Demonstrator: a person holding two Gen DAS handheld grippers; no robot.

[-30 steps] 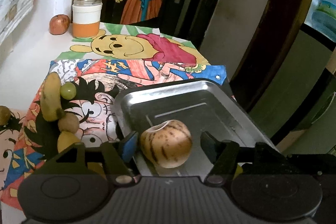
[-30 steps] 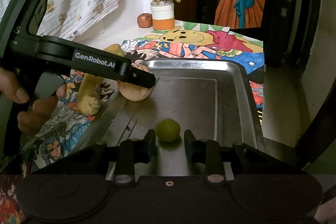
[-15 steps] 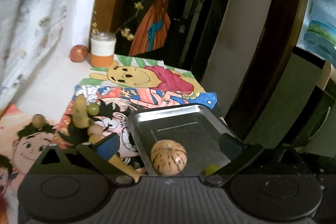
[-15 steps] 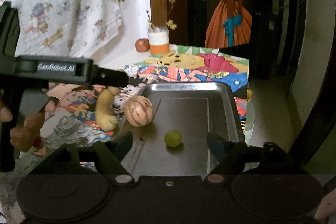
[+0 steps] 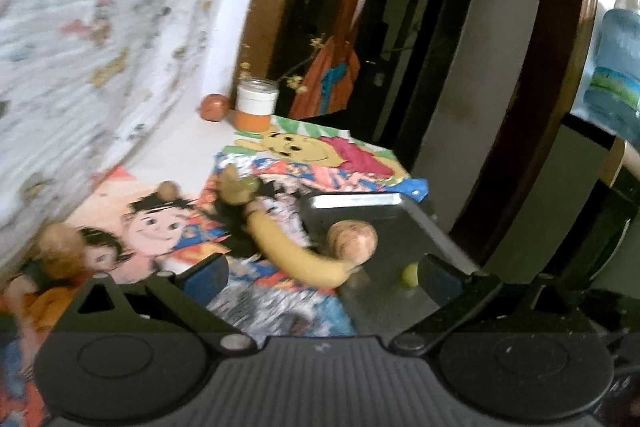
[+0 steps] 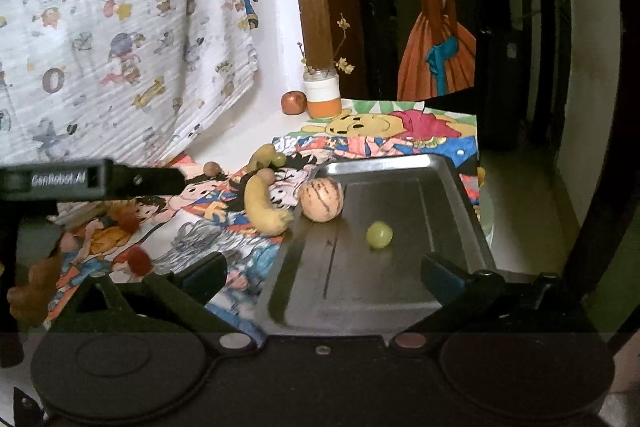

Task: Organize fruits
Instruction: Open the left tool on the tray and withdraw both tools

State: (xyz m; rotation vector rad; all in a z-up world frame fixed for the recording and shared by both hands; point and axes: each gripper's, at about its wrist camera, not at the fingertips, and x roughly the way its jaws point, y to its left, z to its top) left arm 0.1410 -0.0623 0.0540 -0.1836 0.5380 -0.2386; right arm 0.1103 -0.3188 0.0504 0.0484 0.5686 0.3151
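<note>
A metal tray holds a round striped fruit at its left wall and a green grape near the middle. My right gripper hovers above the tray's near edge; its jaws are opening wide and nothing is between them. In the left wrist view, which is blurred, my left gripper is open and holds nothing. It hangs over the cartoon mat, back from the banana, the striped fruit and the grape. One finger of the left gripper shows at the left of the right wrist view.
On the mat left of the tray lie the banana, another green grape, a small brown fruit and red fruits. A jar and an apple stand at the back by the wall. A hand holds the left gripper.
Both grippers have opened and pulled back and up from the tray. The striped fruit and the grape now lie free in it. The left gripper has swung left over the mat.
</note>
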